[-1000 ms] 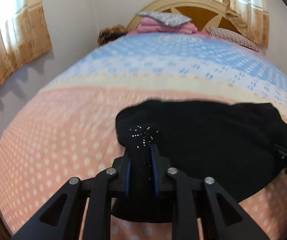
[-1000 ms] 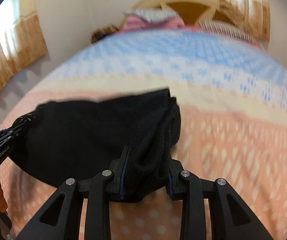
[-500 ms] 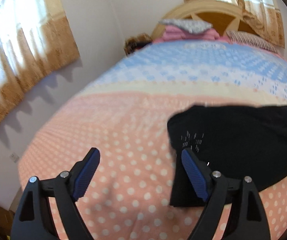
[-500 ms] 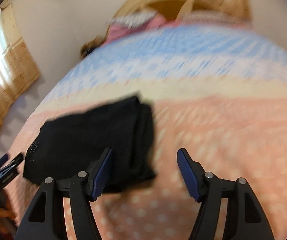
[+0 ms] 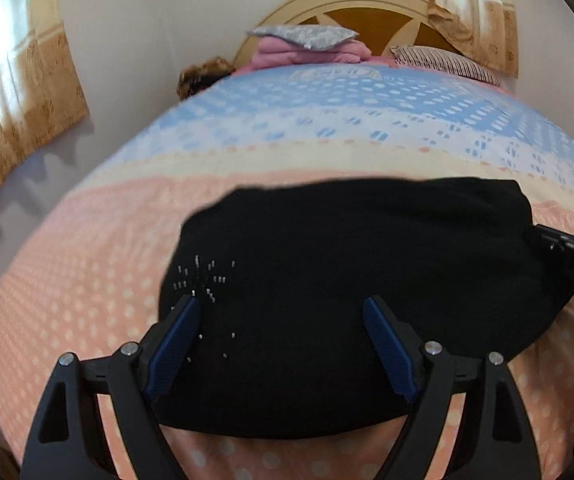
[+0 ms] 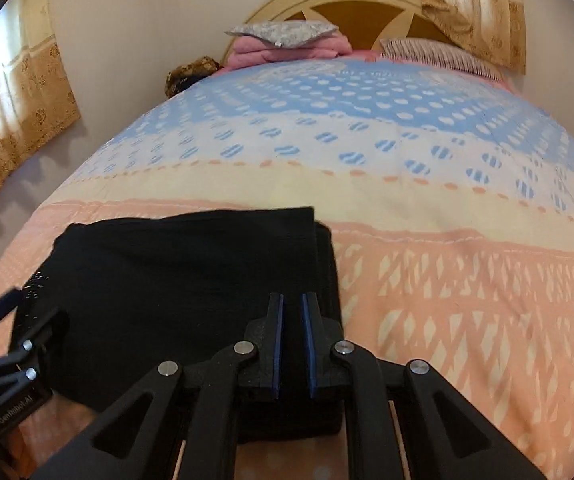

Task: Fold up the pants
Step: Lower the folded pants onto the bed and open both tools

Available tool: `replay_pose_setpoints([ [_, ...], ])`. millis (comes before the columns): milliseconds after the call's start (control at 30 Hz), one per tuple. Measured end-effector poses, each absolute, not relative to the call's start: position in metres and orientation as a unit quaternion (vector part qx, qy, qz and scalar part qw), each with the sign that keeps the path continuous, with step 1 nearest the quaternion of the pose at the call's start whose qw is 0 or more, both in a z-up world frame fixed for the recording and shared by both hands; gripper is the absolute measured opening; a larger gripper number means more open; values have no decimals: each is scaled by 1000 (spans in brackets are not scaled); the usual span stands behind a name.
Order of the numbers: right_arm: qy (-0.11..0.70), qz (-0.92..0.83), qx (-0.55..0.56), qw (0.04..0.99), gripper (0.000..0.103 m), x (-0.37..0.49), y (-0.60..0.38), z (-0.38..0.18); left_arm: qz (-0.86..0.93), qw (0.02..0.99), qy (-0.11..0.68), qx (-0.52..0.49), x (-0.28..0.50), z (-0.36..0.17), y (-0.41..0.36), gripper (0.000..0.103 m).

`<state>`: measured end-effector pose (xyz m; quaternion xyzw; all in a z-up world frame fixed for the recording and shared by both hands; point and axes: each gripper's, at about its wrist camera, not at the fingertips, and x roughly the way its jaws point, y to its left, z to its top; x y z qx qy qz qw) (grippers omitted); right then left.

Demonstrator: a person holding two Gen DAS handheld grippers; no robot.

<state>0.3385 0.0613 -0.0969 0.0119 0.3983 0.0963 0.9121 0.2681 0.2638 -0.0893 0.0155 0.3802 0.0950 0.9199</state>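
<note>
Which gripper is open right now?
The left gripper: its fingers are spread wide over the black pants. The right gripper is nearly closed.

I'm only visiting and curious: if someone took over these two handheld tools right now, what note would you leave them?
Left tool: open, over the near left part of the black pants, holding nothing.
Right tool: nearly shut at the pants' near right edge; whether it pinches cloth cannot be told.
Pants: folded into a compact bundle on the bedspread.
Done: the main folds.
Left: probably a last fold or smoothing, if wanted.
</note>
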Motion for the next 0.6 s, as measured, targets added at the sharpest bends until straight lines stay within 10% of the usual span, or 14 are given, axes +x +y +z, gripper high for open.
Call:
replay_pose_setpoints([
  [400, 394, 80, -10, 915, 13, 333, 68, -94, 112, 909, 402, 2, 262, -91, 272, 95],
  [533, 403, 81, -1, 912, 58, 306, 63, -81, 124, 911, 394, 15, 250, -81, 272, 95],
  [600, 383, 88, 31, 919, 60, 289, 56, -74, 125, 914, 385, 18, 242, -77, 269, 95],
])
